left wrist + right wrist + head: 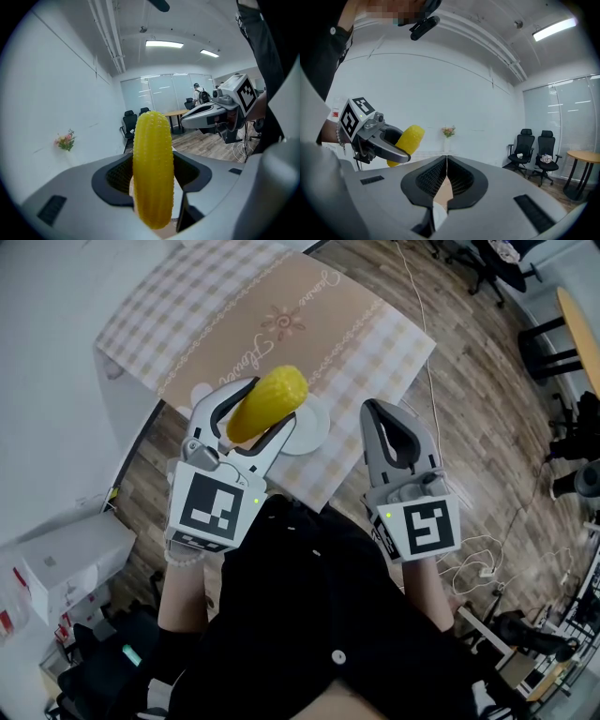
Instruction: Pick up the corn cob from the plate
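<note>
Left gripper [270, 401] has the corn [153, 168], fingers pinching its middle, held clear of the plate [314, 430], which only the head view shows. Right gripper [446, 163]: fingers pressed together. Its view alone catches 2 chairs [536, 152].

Yellow corn cob [152, 159]: plastic-looking, semi-glossy, pimpled all over with rows of small rounded kernels.
Left gripper [270, 404] and right gripper [446, 164]: smooth matt grey plastic shells. Inner pads [461, 180] are black and finely gridded, rubbery in look.
Marker cubes [214, 507]: flat matt black-and-white print.
Round white plate [314, 427]: smooth, faint sheen; ceramic or plastic cannot be told.
Beige checked tablecloth [337, 343]: matt, printed pattern, lying flat.
Brown plank floor [487, 399]: wood-grain finish, low sheen.
Black garment [309, 606]: matt cloth with one shiny round button [338, 656].
</note>
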A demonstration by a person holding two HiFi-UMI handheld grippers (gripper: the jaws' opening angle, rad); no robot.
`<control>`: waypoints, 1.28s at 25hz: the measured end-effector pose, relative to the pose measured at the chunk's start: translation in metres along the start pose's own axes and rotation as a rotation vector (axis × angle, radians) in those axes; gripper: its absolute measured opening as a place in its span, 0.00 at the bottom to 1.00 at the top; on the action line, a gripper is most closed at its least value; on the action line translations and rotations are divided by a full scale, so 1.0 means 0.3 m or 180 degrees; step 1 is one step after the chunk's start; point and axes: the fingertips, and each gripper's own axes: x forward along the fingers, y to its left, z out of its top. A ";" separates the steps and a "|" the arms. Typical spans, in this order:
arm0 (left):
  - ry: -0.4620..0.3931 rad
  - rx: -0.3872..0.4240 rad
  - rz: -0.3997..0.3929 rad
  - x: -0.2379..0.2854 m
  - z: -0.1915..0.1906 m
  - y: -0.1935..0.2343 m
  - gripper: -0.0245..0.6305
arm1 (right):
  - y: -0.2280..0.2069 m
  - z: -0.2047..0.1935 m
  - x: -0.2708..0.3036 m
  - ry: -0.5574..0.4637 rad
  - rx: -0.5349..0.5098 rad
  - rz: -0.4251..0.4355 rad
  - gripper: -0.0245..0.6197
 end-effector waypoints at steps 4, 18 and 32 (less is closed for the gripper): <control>0.0016 -0.0001 -0.0004 0.001 -0.007 0.002 0.43 | 0.004 0.000 0.001 0.0010 -0.0030 0.0004 0.10; 0.0028 0.0020 0.0007 0.011 -0.009 0.017 0.43 | -0.019 -0.007 -0.012 0.0032 -0.0038 -0.0096 0.10; 0.0007 0.0050 -0.0114 0.027 0.004 -0.021 0.43 | -0.024 0.000 -0.017 0.0017 -0.0043 -0.0126 0.10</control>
